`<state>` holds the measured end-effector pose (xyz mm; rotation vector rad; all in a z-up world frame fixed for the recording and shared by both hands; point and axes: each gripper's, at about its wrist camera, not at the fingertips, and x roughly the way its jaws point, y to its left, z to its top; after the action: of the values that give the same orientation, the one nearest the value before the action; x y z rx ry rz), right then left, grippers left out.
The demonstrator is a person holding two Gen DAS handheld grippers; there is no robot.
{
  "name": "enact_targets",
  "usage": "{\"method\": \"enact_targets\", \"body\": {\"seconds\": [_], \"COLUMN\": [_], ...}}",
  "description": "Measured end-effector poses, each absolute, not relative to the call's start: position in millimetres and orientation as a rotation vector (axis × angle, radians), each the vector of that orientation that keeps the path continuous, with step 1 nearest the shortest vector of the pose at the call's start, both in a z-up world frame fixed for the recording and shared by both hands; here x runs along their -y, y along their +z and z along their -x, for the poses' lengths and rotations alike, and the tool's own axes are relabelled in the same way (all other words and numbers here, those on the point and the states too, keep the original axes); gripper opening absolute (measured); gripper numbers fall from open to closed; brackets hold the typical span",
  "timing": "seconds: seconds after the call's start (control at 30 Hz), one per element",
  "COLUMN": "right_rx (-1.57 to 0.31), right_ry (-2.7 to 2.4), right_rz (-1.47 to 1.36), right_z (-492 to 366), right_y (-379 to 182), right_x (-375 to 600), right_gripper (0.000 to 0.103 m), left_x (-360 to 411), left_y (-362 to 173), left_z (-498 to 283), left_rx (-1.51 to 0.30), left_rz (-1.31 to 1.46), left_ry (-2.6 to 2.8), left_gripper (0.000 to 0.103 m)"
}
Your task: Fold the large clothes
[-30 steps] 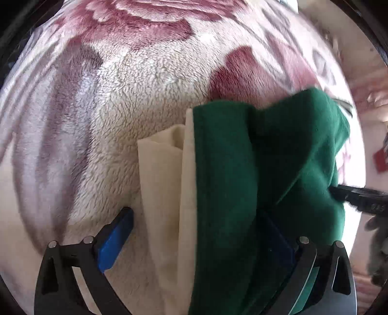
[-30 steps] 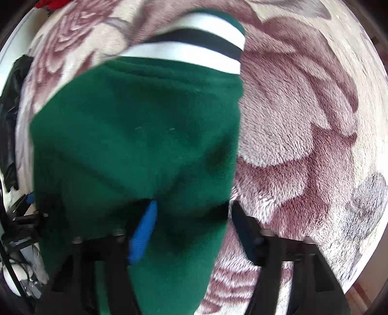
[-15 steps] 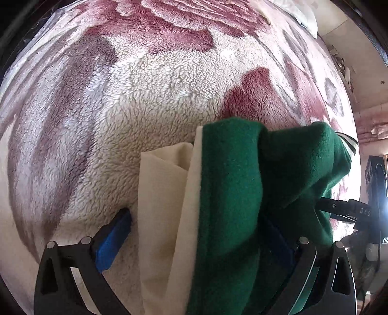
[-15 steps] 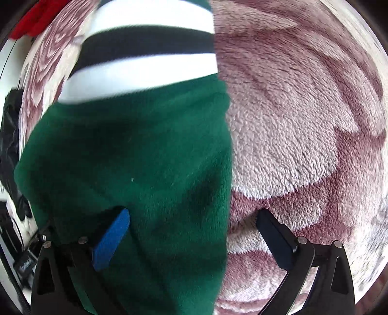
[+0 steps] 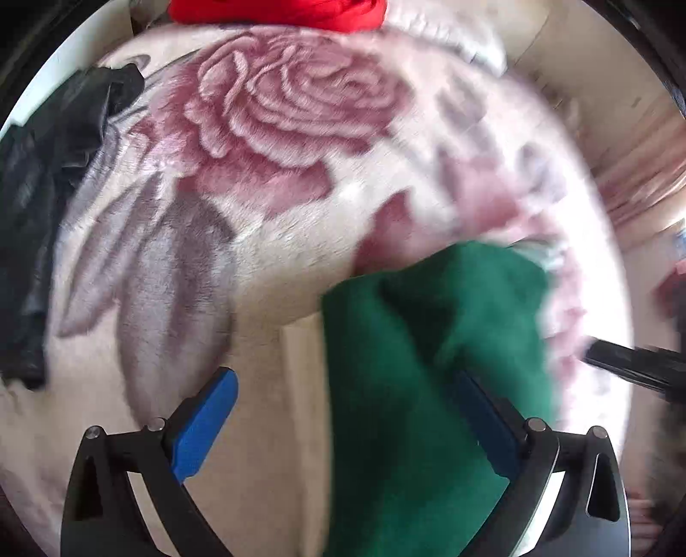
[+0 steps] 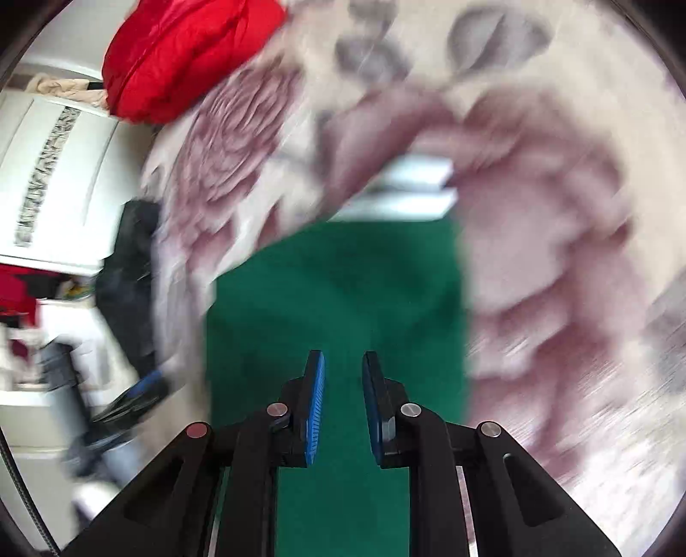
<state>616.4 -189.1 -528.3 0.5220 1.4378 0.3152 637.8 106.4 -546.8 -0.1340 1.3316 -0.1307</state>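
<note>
Green fleece garment [image 6: 338, 300] lies on the bed's floral blanket [image 5: 266, 180]: keep the wide-open left hand-held gripper [image 5: 343, 428] clear, and let the closing, empty right hand-held gripper [image 6: 343, 385] bite an edge before folding.

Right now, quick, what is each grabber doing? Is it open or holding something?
Left gripper: open wide, holding nothing; the green garment lies below it.
Right gripper: closing, nearly shut, nothing pinched.

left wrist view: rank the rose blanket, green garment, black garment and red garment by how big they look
1. rose blanket, fills most of the view
2. green garment, though it is nearest the camera
3. black garment, partly cut off at the edge
4. red garment, only a strip shows
</note>
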Motion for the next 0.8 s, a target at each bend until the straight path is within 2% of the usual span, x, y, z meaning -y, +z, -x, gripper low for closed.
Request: {"method": "enact_targets", "body": {"seconds": [0.07,0.13,0.17,0.3,0.37,0.43,0.5,0.53,0.7,0.77,0.8], "right_rx": [-1.528,-1.564,-1.558,-1.531,-1.552,-1.588,-1.603,-1.623,-1.733,-1.777,-1.793], "right_ry": [0.304,0.241,0.207,0.188,0.207,0.252,0.268,0.26,0.195,0.176,0.163], "right_rz": [-0.455,-0.241,-0.17,0.067,0.052,-0.077,-0.176,-0.221,-0.368,-0.468,-0.502], "right_z": [-613,-612,-607,-617,-617,-603,-581,-563,-447,-407,-388], "right_y": [-554,-581,-592,-593,-579,-563,-551,-549,-565,-580,-588], "right_x": [168,141,133,99,99,114,132,144,178,191,194], "right_gripper": [0.02,0.018,0.013,0.016,0.016,0.022,0.047,0.051,0.054,0.054,0.054], "left_x": [-110,-123,-131,-160,-186,-208,-224,-230,-209,-195,-186], "left_y": [-586,-612,-616,-583,-553,-533,-521,-520,-559,-582,-590], "left_z": [-644,-644,-644,-636,-613,-584,-546,-522,-435,-409,-400], "left_rx": [-1.414,-1.475,-1.489,-1.463,-1.414,-1.385,-1.388,-1.41,-1.576,-1.632,-1.649], "left_rz": [0.023,0.1,0.164,0.306,0.394,0.43,0.444,0.46,0.452,0.45,0.471], "left_ry": [-0.057,-0.101,-0.115,-0.133,-0.146,-0.143,-0.14,-0.139,-0.212,-0.234,-0.263], "left_gripper": [0.103,0.103,0.103,0.103,0.103,0.103,0.103,0.103,0.103,0.095,0.077]}}
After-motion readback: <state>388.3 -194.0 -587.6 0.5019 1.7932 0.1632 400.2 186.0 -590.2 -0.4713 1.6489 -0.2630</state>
